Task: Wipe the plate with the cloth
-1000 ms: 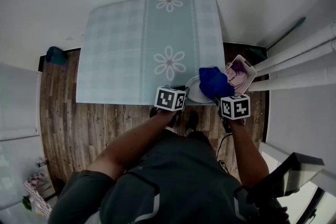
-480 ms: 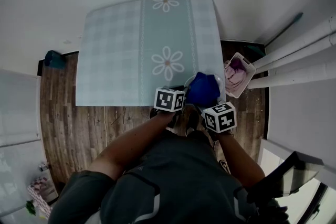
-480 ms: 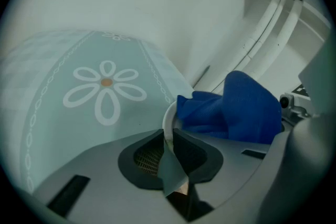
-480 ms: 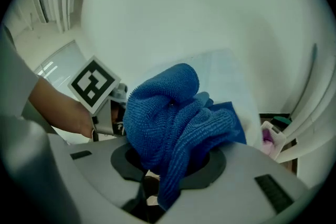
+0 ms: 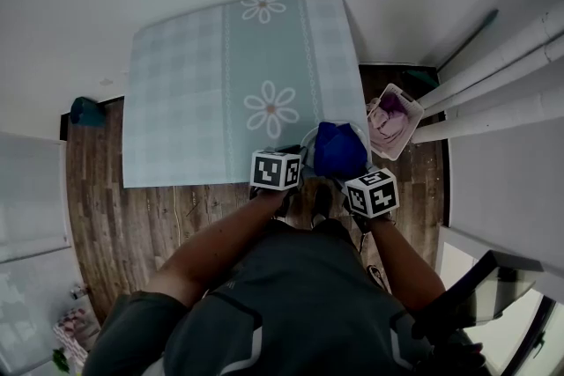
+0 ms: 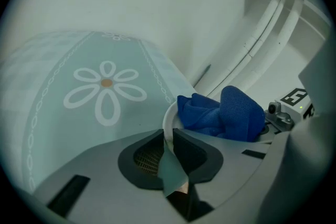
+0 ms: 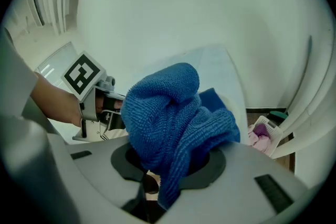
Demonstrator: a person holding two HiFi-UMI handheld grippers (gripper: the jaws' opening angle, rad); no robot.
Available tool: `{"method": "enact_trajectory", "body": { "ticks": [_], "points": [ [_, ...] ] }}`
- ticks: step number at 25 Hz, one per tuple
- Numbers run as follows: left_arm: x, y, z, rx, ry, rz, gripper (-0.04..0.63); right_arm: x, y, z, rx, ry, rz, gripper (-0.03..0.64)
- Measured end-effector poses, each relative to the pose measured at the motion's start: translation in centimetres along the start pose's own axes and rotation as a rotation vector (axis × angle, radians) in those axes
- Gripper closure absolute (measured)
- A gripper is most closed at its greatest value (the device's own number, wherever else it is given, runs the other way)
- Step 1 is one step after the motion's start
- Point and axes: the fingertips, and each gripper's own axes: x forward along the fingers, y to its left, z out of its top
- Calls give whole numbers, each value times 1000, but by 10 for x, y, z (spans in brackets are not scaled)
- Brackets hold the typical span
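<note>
Right now the person stands at the near edge of the tabletop point(image 5: 194, 101), which wears a pale checked covering with daisy prints. The white plate point(image 6: 167, 119) sits at the tabletop's near right corner. The left tool point(image 6: 169, 139) has its jaws drawn in on the plate's near rim, pinching it, with a strip of the rim showing between the pads. The right tool point(image 7: 168, 157) grips a bunched blue terry cloth point(image 7: 168, 107), a fold of it hanging down between the jaws. The bulk of the cloth lies on the plate and hides most of it, so only the left part of the rim shows. Just beyond the corner, on the wooden floor, stands a white basket point(image 5: 407, 101) with pink and purple fabric inside.
</note>
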Motion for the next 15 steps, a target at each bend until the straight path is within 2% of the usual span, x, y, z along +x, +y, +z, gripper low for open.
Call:
{"method": "enact_trajectory", "body": {
  "ticks": [6, 8, 11, 13, 15],
  "points": [
    [-4, 0, 2, 15, -3, 27, 534, -33, -61, -2, 67, -41, -126, 488],
    [0, 3, -3, 8, -1, 32, 534, -38, -71, 1, 69, -51, -141, 488],
    [3, 3, -7, -12, -14, 14, 532, -45, -74, 26, 51, -109, -140, 488],
    [0, 3, -5, 13, -39, 19, 532, -49, -76, 51, 44, -166, -145, 488],
    [-4, 1, -2, 33, -72, 31, 533, -45, -84, 68, 23, -169, -170, 488]
  ]
}}
